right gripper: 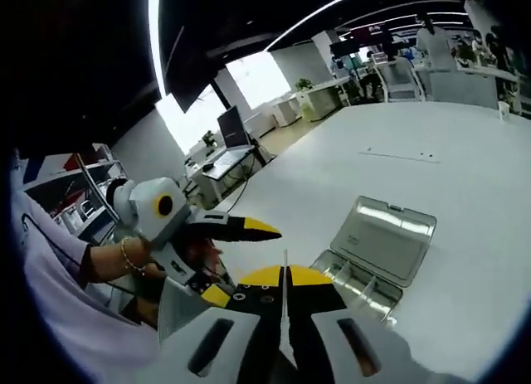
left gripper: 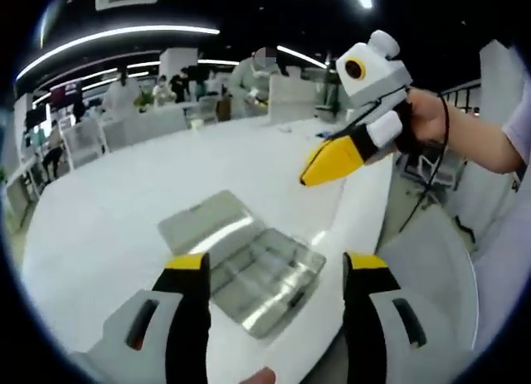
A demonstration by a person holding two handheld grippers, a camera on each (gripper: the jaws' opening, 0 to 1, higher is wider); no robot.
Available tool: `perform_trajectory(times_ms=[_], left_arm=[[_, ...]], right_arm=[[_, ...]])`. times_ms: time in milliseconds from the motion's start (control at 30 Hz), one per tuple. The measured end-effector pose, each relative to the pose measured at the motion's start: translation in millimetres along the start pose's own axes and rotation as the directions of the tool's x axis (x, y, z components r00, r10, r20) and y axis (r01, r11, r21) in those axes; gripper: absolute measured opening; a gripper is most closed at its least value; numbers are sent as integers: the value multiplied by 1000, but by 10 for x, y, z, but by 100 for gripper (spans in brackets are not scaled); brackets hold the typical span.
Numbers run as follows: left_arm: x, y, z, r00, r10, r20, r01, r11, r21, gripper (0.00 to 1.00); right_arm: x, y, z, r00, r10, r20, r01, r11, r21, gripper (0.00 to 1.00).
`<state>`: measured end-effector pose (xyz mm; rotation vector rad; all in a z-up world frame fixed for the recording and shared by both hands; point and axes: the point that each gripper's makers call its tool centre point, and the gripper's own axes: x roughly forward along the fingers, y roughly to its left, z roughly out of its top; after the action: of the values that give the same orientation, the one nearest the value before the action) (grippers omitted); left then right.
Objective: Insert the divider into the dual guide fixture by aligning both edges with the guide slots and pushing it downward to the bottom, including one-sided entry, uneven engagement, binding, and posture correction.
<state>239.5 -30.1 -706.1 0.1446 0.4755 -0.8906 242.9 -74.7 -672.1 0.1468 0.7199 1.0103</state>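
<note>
A clear plastic compartment box (left gripper: pixel 264 278) lies on the white table (left gripper: pixel 116 201) with its lid (left gripper: pixel 202 222) folded open. My left gripper (left gripper: pixel 275 264) hovers over it, jaws wide apart and holding nothing. The right gripper (left gripper: pixel 309 177) hangs higher at the upper right, held by a hand, its yellow jaws pressed together. In the right gripper view my right gripper (right gripper: pixel 284 278) is shut on a thin clear divider (right gripper: pixel 284 264) seen edge-on. The box (right gripper: pixel 358 283) with its raised lid (right gripper: pixel 387 235) sits just beyond it. The left gripper (right gripper: pixel 241 264) enters from the left, open.
The table's curved edge (left gripper: pixel 365 210) runs close to the right of the box. Chairs and desks (left gripper: pixel 83 135) with people stand beyond the far side. A person's arm (right gripper: pixel 108 260) and shelves are at the left of the right gripper view.
</note>
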Motion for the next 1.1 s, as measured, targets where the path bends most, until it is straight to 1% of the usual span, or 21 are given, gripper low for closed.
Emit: perform_trajectory(times_ms=[67, 133, 333, 433, 600, 667, 933, 1100], left_arm=[[-13, -29, -27, 1000, -23, -19, 24, 1000, 11, 64], [-25, -37, -39, 999, -31, -28, 32, 999, 25, 65], [-81, -65, -92, 997, -56, -59, 58, 998, 30, 66], [-115, -46, -125, 996, -53, -71, 55, 998, 34, 66], [-172, -10, -147, 996, -40, -74, 42, 999, 25, 66], [-194, -2, -150, 997, -37, -73, 39, 999, 22, 66], [-300, -7, -189, 995, -38, -91, 41, 999, 26, 66], [-377, -2, -203, 994, -35, -101, 38, 999, 27, 66]], right_arm=[[6, 2, 4, 1000, 2, -4, -2, 1000, -10, 0], [11, 5, 7, 1000, 4, -7, -4, 1000, -22, 0], [19, 32, 6, 1000, 17, -17, -18, 999, -50, 0], [27, 45, 5, 999, 25, -23, -26, 998, -61, 0], [50, 63, -2, 998, 40, -41, -43, 996, -78, 0], [66, 78, 4, 997, 51, -53, -56, 994, -98, 0], [137, 162, 50, 992, 90, -90, -105, 979, -177, 0], [194, 198, 73, 986, 118, -119, -144, 958, -247, 0]])
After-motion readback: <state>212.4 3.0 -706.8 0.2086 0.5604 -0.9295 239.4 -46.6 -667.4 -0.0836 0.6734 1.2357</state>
